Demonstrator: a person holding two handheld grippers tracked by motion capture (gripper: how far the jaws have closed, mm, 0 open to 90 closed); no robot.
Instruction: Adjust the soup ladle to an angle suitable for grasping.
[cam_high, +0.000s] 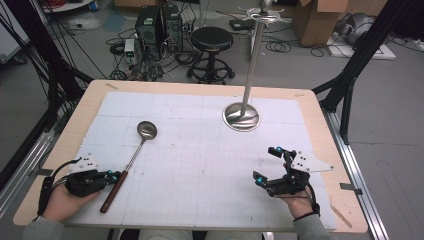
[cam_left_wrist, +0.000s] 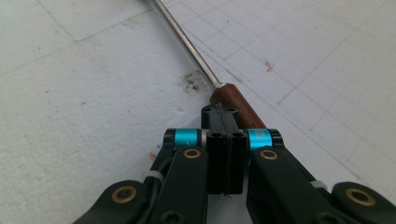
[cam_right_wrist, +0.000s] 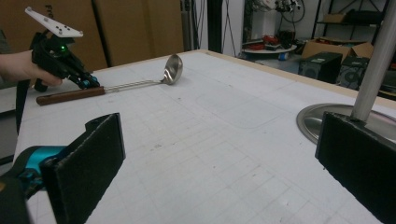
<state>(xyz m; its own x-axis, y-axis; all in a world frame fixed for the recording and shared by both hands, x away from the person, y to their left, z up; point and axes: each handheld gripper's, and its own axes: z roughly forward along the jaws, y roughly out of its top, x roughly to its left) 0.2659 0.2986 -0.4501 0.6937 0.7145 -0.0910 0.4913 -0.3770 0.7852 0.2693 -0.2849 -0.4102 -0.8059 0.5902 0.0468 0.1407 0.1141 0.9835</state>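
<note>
The counter (cam_high: 320, 125) is a wide wooden board, and a white gridded mat (cam_high: 200, 165) covers most of it. On the far right part of the mat stands a metal stand (cam_high: 243, 116), with a round shiny base and a tall thin pole going up (its top carries small hooks).

The ladle (cam_high: 131, 160) lies flat on the left half of the mat. Its round bowl points away from the person and its brown wooden handle points toward the near edge. In the right gripper view the ladle (cam_right_wrist: 116, 86) lies across the mat with the bowl tilted on its side.

The left tongs (cam_high: 116, 176) are low at the near left, held by a hand (cam_high: 62, 200), and their tips are at the upper part of the wooden handle. In the left gripper view the left tongs (cam_left_wrist: 226, 122) are pressed together, with no gap between them, and the tips touch the handle near the place where the steel shaft begins.

The right tongs (cam_high: 267, 164) are at the near right, well apart from the ladle and near the stand. Their jaws stand wide apart and hold nothing.
</note>
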